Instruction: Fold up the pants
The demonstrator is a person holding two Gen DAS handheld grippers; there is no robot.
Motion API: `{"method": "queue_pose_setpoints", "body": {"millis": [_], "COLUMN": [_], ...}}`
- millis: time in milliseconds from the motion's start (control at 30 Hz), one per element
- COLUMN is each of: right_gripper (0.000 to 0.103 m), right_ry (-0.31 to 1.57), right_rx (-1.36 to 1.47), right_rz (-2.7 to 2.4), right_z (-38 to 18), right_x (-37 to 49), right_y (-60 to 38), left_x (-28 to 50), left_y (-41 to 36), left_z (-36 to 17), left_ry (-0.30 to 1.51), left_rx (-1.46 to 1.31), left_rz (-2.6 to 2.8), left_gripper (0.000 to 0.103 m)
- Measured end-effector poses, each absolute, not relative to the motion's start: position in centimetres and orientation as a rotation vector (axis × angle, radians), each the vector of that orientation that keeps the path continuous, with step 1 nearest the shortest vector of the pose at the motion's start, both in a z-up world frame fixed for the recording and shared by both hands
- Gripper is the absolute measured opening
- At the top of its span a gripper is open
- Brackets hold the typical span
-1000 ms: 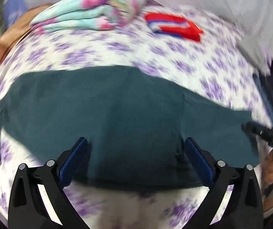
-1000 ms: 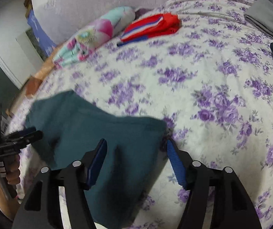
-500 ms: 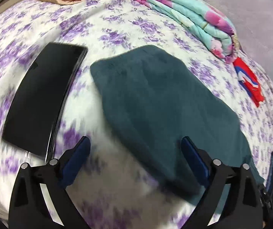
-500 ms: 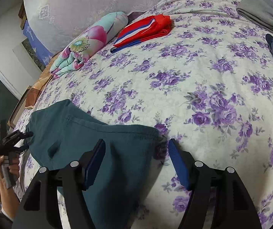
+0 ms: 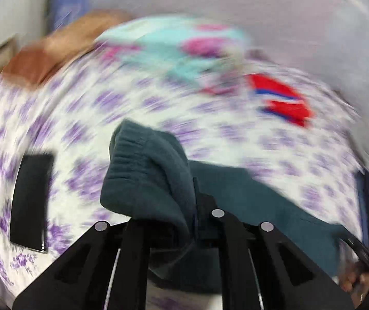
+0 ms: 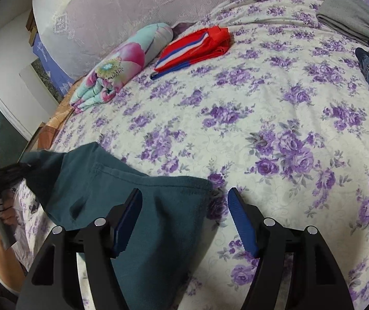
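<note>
Fold barely begun — the left gripper (image 5: 194, 206), jaws just closed, pinches one end of the dark teal fleece pants (image 6: 133, 193); the right gripper (image 6: 184, 219) hangs spread over the other, holding nothing.

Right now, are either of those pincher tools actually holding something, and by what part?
The left gripper has just closed on the teal pants, pinching their elastic-banded end. The right gripper is open, holding nothing.
</note>
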State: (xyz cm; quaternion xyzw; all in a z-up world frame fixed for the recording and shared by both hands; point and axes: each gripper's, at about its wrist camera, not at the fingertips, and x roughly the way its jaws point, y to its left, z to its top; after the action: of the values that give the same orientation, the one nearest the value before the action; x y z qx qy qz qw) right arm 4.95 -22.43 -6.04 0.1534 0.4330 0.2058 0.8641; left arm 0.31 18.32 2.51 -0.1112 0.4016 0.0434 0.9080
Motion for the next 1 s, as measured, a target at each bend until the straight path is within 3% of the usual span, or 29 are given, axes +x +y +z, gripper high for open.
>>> {"method": "queue_pose_setpoints", "body": {"millis": [167,200,233,267,300,433,633,733,1000], "right_gripper": [0.069,0.070,0.070,0.070,0.070,0.070,0.070,0.070,0.070], "right_ry": [0.880,0.876,0.875,0.876,0.880,0.872,0.854,0.902,1.045], "right_rx": [0.340,0.344,0.347,0.350,0.351,0.364,0.391,0.383,0.252], "right_rz": [0.437,0.435,0.432,0.432,0.436,0.433,0.538,0.616,0.628], "right_z": [-5.1,-5.0,-5.0,-5.0,-5.1,-5.0,-4.3,-4.1,-5.1], "right_x": [4.4,4.4,4.4,4.4,4.4,4.3,3.9,3.8,5.8], "right_y": [-23.0,-23.2,-23.2,-23.3,-23.3,-23.5,-22.0,-19.5,-12.9], "left_x": [-0.4,-0.1,0.2,0.7,1.1,1.1,-1.3,-1.1,1.4], "left_y": [7.6,6.1,4.3,2.4,1.0,-1.0,4.8,7.2,11.8], "left_z": [3.3,2.3,0.9,-1.3,-3.1,-5.8,0.0,0.5,-7.2], "left_ry": [0.836,0.863,0.901,0.953,0.992,1.104,0.920,0.878,1.042], "left_rx": [-0.137,-0.130,-0.111,-0.091,-0.090,-0.077,-0.152,-0.122,-0.100], "left_rz": [-0.222,-0.254,-0.268,-0.260,-0.275,-0.311,-0.294,-0.172,0.093], "left_gripper": [0.016,0.034,0.073,0.092,0.097,0.097,0.098,0.098,0.098]}}
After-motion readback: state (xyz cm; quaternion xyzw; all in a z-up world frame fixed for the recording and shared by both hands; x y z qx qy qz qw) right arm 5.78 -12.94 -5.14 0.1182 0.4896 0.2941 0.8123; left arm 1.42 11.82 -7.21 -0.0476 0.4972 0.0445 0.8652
